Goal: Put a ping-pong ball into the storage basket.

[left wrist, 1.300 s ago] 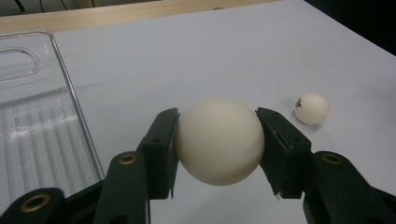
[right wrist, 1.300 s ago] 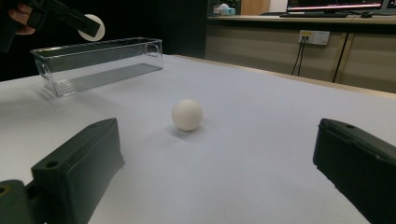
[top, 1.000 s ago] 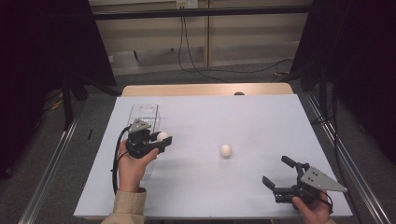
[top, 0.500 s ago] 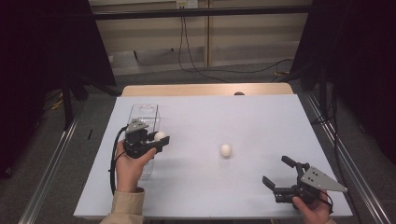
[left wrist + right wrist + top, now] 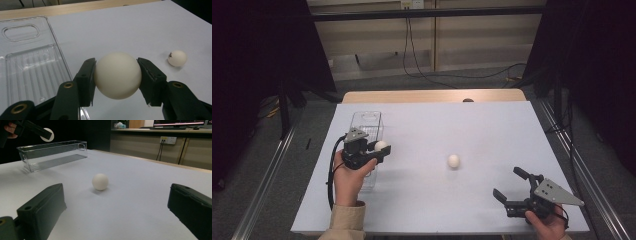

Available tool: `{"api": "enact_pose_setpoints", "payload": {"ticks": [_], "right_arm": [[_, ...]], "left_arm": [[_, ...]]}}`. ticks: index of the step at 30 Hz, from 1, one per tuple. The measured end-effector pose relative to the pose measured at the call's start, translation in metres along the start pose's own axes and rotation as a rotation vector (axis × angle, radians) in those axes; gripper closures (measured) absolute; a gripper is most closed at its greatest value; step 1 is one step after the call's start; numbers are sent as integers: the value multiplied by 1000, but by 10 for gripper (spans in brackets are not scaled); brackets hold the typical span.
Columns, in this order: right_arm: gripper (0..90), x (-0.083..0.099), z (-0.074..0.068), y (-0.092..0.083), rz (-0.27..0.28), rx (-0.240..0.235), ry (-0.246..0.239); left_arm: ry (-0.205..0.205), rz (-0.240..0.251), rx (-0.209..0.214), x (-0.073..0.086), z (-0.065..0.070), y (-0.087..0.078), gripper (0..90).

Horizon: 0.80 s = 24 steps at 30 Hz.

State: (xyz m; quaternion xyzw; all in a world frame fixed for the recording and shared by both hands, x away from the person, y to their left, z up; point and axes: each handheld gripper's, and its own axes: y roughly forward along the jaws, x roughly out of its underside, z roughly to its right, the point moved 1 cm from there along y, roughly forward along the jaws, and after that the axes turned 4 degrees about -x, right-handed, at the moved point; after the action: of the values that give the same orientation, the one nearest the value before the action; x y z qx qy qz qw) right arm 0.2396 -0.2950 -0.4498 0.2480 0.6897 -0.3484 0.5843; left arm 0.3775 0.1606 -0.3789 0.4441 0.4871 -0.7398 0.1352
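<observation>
held egg (image 5: 117, 75) sides behind pads (image 5: 86, 77)

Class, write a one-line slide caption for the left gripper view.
Left claw clamps a white egg beside an empty clear bin, a second egg resting farther off.

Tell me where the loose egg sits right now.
In the high view the loose egg lies on the white table near its middle, between the held egg and the right gripper.
</observation>
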Motion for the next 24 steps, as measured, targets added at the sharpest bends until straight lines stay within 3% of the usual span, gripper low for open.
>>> {"api": "enact_pose_setpoints", "payload": {"ticks": [24], "right_arm": [[9, 0, 0, 0, 1, -3, -3]], "left_arm": [[-11, 3, -25, 3, -9, -5, 510]]}}
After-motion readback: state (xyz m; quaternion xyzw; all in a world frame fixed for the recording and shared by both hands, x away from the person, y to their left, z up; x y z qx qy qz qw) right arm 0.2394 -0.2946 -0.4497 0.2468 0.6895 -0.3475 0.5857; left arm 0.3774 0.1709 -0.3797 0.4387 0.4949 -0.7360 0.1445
